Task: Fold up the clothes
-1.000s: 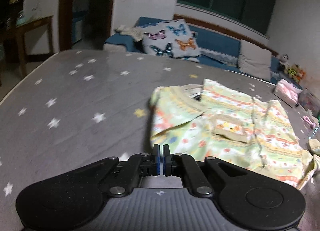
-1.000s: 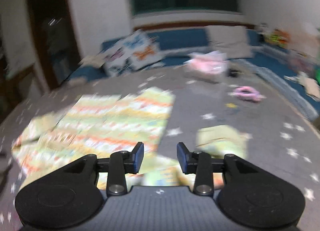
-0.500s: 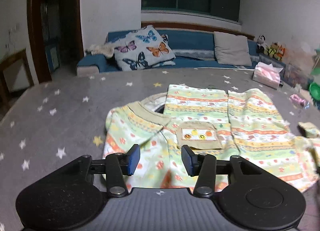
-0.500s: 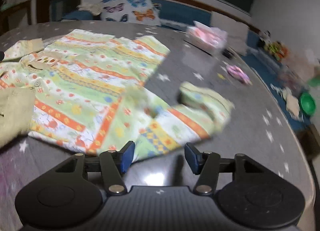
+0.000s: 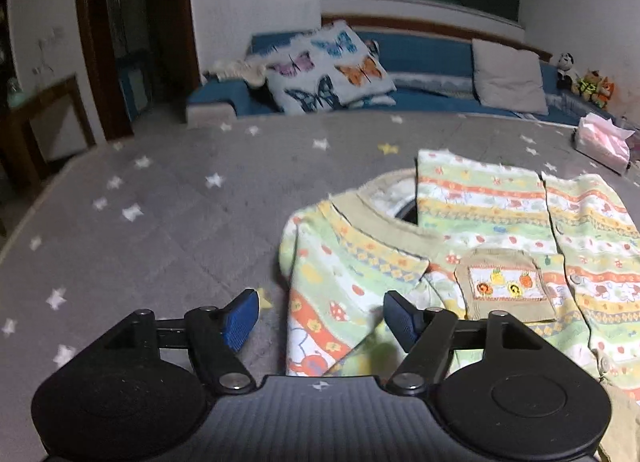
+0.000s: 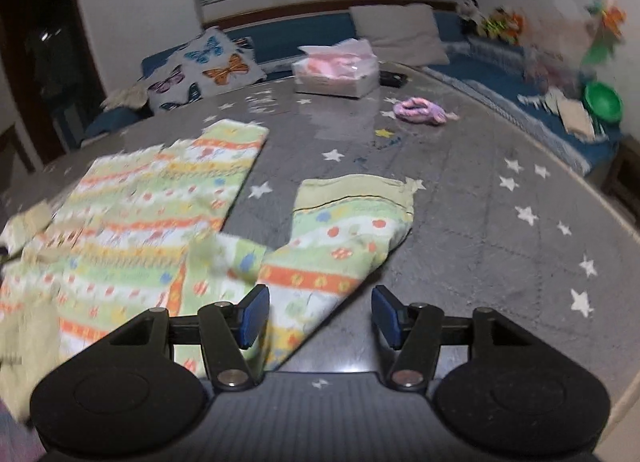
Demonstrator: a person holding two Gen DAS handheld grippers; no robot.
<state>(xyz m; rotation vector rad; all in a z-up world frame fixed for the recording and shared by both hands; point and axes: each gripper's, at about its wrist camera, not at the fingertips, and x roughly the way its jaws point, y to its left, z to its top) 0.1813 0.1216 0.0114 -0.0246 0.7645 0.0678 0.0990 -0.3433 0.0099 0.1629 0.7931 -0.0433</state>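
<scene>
While the left gripper (image 5: 320, 318) is opening its fingers over the near sleeve edge and pinching nothing, the right gripper (image 6: 318, 316) holds its fingers apart over the other sleeve (image 6: 344, 238), and it grips nothing too. Past the fingers, the little striped shirt (image 5: 500, 230) lies mostly flat on the grey starry worktop (image 5: 160, 222). It looks like folding has hardly begun, so the sleeves and the body are left to fold.

Black tool (image 5: 320, 318), blue ribbed pads (image 5: 239, 318)
</scene>
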